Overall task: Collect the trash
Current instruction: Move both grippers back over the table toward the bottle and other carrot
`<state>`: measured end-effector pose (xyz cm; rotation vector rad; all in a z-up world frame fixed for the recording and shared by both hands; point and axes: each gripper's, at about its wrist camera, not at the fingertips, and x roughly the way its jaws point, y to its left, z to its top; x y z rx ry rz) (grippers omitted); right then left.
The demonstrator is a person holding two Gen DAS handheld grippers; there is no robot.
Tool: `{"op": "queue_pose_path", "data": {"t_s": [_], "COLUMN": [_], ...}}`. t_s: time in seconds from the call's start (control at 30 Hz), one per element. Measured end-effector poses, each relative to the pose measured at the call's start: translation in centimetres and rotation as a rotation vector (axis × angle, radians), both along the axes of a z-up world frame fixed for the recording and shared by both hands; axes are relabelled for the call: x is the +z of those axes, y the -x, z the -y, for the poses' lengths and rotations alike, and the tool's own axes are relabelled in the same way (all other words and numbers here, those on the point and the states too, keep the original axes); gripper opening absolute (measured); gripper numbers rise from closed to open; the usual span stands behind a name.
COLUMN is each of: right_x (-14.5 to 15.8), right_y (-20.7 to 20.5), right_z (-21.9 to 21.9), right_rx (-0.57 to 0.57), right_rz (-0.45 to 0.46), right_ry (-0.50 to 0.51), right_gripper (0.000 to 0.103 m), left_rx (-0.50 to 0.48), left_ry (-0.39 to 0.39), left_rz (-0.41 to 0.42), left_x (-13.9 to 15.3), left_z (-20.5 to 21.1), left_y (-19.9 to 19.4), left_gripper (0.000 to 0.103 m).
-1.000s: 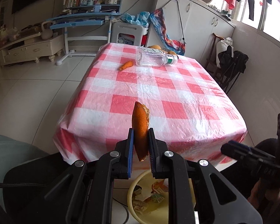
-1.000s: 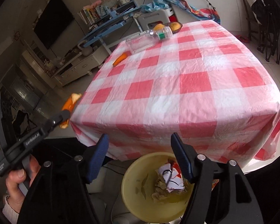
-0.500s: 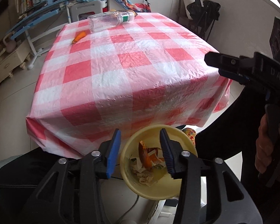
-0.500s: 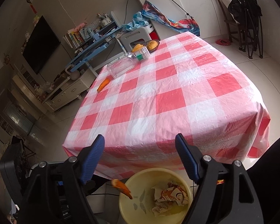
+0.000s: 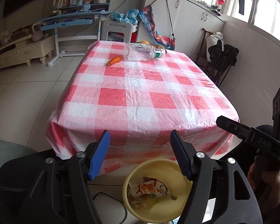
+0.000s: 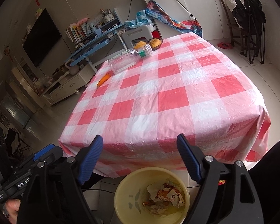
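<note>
Both grippers are held over the near edge of the table (image 5: 140, 97), which is covered by a red-and-white checked plastic cloth. The left gripper (image 5: 140, 149) is seen with jaws parted and nothing between them; they have just been opening. The right gripper (image 6: 140, 156) is likewise spread wide and empty, also just opening further. A yellow bin (image 6: 121, 201) is seen on the floor below the near edge, with crumpled wrappers (image 6: 166, 196) and an orange peel scrap (image 6: 146, 203) inside. An orange peel piece (image 5: 113, 60) and a clear plastic bottle (image 5: 140, 53) on its side are noted near the far edge, just beside each other. A bowl of oranges (image 6: 155, 43) is seen at the far corner. Nothing is seen between the grippers and these items.
</note>
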<state>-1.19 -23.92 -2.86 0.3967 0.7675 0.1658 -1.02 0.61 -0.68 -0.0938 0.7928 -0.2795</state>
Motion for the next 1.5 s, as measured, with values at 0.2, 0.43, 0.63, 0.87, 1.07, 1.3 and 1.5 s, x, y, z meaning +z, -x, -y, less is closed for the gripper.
{"op": "queue_pose_path", "data": {"t_s": [0.2, 0.43, 0.63, 0.87, 1.07, 1.3, 1.5], "right_x": [0.02, 0.04, 0.06, 0.05, 0.12, 0.13, 0.15], "right_y": [0.05, 0.03, 0.07, 0.07, 0.10, -0.02, -0.06], "right_z": [-0.07, -0.18, -0.23, -0.27, -0.41, -0.37, -0.41], "right_rx": [0.001, 0.002, 0.002, 0.002, 0.003, 0.014, 0.020], "right_rz": [0.001, 0.000, 0.001, 0.001, 0.001, -0.002, -0.001], "right_ry": [0.001, 0.004, 0.006, 0.006, 0.009, 0.018, 0.028], "right_gripper": [0.078, 0.078, 0.078, 0.079, 0.080, 0.080, 0.083], "left_rx": [0.009, 0.023, 0.028, 0.029, 0.032, 0.036, 0.036], "left_ry": [-0.001, 0.008, 0.008, 0.008, 0.011, 0.011, 0.010], "left_rz": [0.014, 0.027, 0.033, 0.035, 0.036, 0.037, 0.037], "left_x": [0.13, 0.29, 0.33, 0.32, 0.40, 0.51, 0.50], "left_z": [-0.13, -0.28, -0.37, -0.38, -0.48, -0.66, -0.63], "left_y": [0.00, 0.05, 0.10, 0.09, 0.05, -0.07, -0.07], "left_gripper": [0.065, 0.065, 0.065, 0.065, 0.066, 0.066, 0.067]}}
